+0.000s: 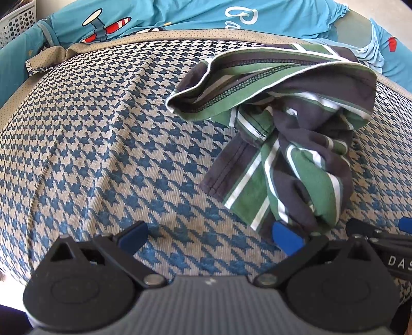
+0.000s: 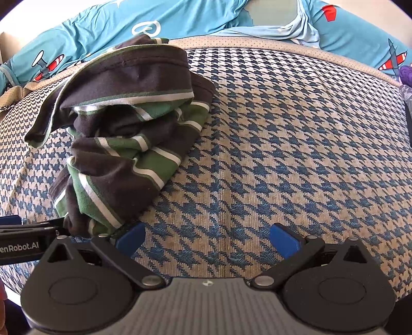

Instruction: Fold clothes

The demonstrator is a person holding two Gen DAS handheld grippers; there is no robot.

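The left tongs sit low at 6 o'clock in the left wrist view, spread wide with nothing between the blue fingers, which hover just over the cloth, a blue-and-tan houndstooth cover. The right finger lies just beside the near tip of the shirt; whether it touches is unclear. At 3 o'clock the right tongs edge into view.

The right tongs are posed the same way in their own view, level and low at 6 o'clock, spread wide and empty, with the left finger near the shirt hem. The left tongs show at 9 o'clock.

The shirt is a crumpled bundle of dark grey, green and white stripes, twisted at the middle, resting on the cloth between the two tongs. Its long axis runs from the near edge away toward the far edge, tilting toward 1 o'clock in the left view and 11 o'clock in the right view. The near end narrows to a bunched tip; the far end flares into an open, stitched hem that lifts off the cloth.

Beyond it, at 12 o'clock, a tan dotted border ends the cloth, and a teal garment printed with red-and-white planes lies along the far side. A white perforated basket stands at 10 o'clock in the left view.
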